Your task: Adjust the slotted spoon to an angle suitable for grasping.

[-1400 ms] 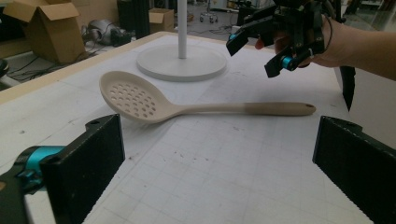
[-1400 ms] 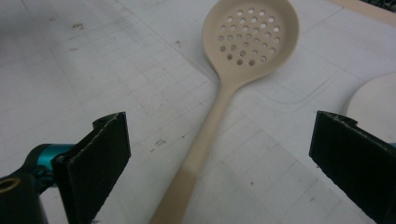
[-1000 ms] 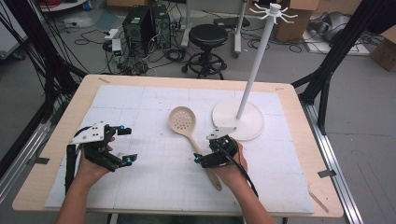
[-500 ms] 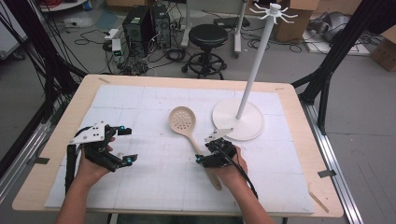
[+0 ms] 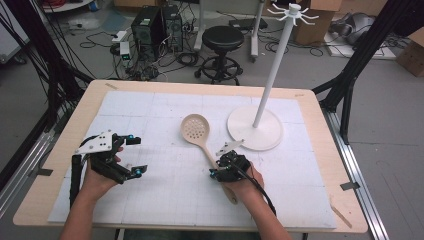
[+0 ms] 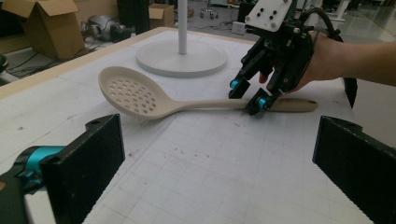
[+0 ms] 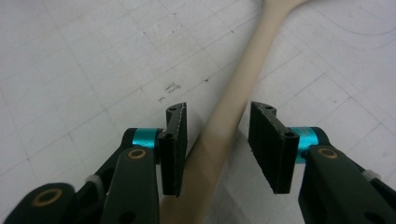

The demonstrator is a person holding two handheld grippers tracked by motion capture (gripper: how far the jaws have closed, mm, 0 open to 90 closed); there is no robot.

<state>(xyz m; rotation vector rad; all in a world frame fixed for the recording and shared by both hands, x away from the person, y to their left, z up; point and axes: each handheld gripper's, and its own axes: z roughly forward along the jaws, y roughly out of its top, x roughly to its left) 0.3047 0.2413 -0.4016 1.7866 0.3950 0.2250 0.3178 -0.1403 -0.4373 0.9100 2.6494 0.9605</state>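
A beige slotted spoon (image 5: 201, 144) lies on the white grid mat, bowl toward the far side, handle toward the person. My right gripper (image 5: 219, 169) is down over the handle, open, one jaw on each side of it. In the right gripper view the handle (image 7: 238, 93) runs between the jaws of the right gripper (image 7: 218, 113), with a small gap on each side. The left gripper view has the spoon (image 6: 135, 95) and the right gripper (image 6: 248, 93) ahead of it. My left gripper (image 5: 138, 155) rests at the mat's left, open and holding nothing, its jaws wide apart (image 6: 224, 154).
A white stand with a round base (image 5: 255, 129) and hooks on top rises just beyond the right hand; its base (image 6: 182, 58) is close to the spoon's bowl. The mat (image 5: 150, 110) covers a wooden table (image 5: 320, 150). A stool (image 5: 222, 40) and computers stand on the floor beyond.
The right gripper has edged slightly left and nearer the person along the spoon handle. The left gripper and the spoon have stayed still.
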